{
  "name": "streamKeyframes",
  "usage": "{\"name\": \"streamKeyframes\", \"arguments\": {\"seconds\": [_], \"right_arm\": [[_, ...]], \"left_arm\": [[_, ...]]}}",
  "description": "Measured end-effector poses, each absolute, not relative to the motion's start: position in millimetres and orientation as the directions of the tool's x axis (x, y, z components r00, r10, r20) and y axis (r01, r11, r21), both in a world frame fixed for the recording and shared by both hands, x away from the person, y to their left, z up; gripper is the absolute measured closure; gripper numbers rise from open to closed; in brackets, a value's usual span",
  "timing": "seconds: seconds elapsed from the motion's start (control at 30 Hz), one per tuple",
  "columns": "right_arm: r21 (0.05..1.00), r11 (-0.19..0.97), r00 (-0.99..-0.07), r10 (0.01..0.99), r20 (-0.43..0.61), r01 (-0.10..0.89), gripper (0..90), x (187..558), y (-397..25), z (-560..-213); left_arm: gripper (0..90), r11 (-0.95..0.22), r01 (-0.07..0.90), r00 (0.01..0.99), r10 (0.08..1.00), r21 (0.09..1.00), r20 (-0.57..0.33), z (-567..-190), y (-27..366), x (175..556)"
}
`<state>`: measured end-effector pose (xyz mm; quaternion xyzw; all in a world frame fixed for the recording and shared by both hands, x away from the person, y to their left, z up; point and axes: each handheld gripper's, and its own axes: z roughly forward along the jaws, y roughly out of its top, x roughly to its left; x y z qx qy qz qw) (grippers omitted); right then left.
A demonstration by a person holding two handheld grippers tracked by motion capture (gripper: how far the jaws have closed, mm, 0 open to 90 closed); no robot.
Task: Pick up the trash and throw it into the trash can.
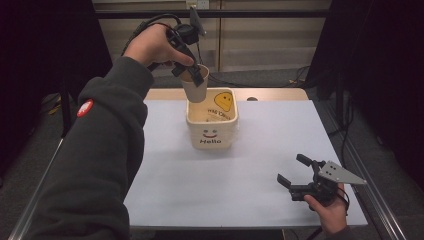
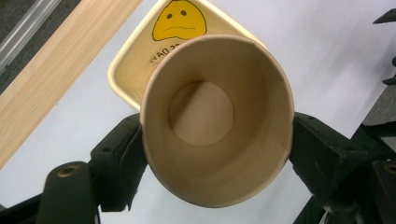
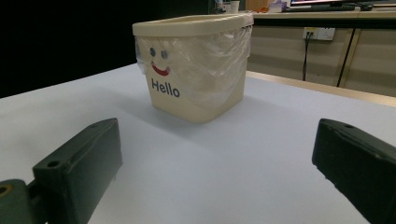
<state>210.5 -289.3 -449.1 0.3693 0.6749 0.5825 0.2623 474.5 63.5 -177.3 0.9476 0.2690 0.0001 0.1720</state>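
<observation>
The left gripper (image 1: 192, 70) holds a paper cup (image 1: 195, 86) in the air, its jaws pinching the cup's wall from both sides just below the rim. The cup hangs above the far left corner of the cream bin (image 1: 212, 120), which stands on the white surface (image 1: 280, 125) and is lined with a clear bag. In the left gripper view the cup (image 2: 217, 121) is empty and only partly overlaps the bin's opening (image 2: 130, 60).

The right gripper (image 1: 300, 175) rests low at the near right of the surface, well apart from the bin — its jaws spread and empty.

Risks from here:
- Released now, the cup would likely strike the rim and fall outside — the overlap is partial.
- Excess squeeze may crush the thin wall.
- The light bin may shift if bumped.
</observation>
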Motion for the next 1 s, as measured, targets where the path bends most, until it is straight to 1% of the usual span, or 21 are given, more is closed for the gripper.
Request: {"name": "streamKeyframes", "arguments": {"seconds": [0.27, 0.33, 0.47, 0.6, 0.63, 0.7, 0.77, 0.9, 0.93, 1.0], "right_arm": [[0.980, 0.045, -0.591, 0.803, 0.080, 0.194, 1.0, 210.4, -290.2, -449.4], [0.980, 0.047, -0.590, 0.804, 0.078, 0.193, 1.0, 210.5, -290.0, -449.5], [0.979, 0.051, -0.591, 0.803, 0.077, 0.196, 1.0, 210.3, -289.2, -449.6], [0.979, 0.051, -0.589, 0.804, 0.077, 0.198, 1.1, 210.5, -289.6, -449.9], [0.979, 0.052, -0.589, 0.805, 0.076, 0.198, 1.0, 210.6, -289.6, -450.0], [0.979, 0.052, -0.590, 0.804, 0.076, 0.198, 1.1, 210.7, -289.4, -450.1], [0.978, 0.056, -0.588, 0.805, 0.074, 0.200, 1.1, 210.6, -289.5, -450.0], [0.978, 0.056, -0.588, 0.805, 0.074, 0.200, 1.0, 210.5, -289.4, -450.0], [0.978, 0.055, -0.588, 0.805, 0.075, 0.200, 1.1, 210.5, -289.4, -450.1], [0.978, 0.055, -0.588, 0.805, 0.075, 0.200, 1.0, 210.5, -289.5, -450.1]], "left_arm": [[23.4, -0.812, 0.498, 0.863, 0.497, 0.303, -0.087, -184.8, 60.3, 480.2], [23.3, -0.797, 0.521, 0.849, 0.519, 0.305, -0.093, -189.1, 59.4, 480.6], [23.1, -0.807, 0.512, 0.856, 0.506, 0.293, -0.105, -200.7, 57.7, 483.7], [22.9, -0.801, 0.525, 0.849, 0.517, 0.286, -0.112, -211.0, 56.7, 486.5], [22.9, -0.810, 0.514, 0.856, 0.506, 0.285, -0.104, -213.1, 56.4, 487.9], [22.9, -0.809, 0.521, 0.853, 0.509, 0.272, -0.120, -216.6, 54.9, 488.5], [22.6, -0.812, 0.512, 0.857, 0.505, 0.281, -0.103, -221.1, 53.4, 489.2], [22.2, -0.806, 0.522, 0.851, 0.513, 0.279, -0.109, -227.7, 49.5, 489.2], [22.2, -0.818, 0.509, 0.860, 0.499, 0.268, -0.109, -228.5, 49.0, 490.5], [21.9, -0.810, 0.522, 0.852, 0.510, 0.269, -0.117, -232.5, 47.1, 489.4]]}}
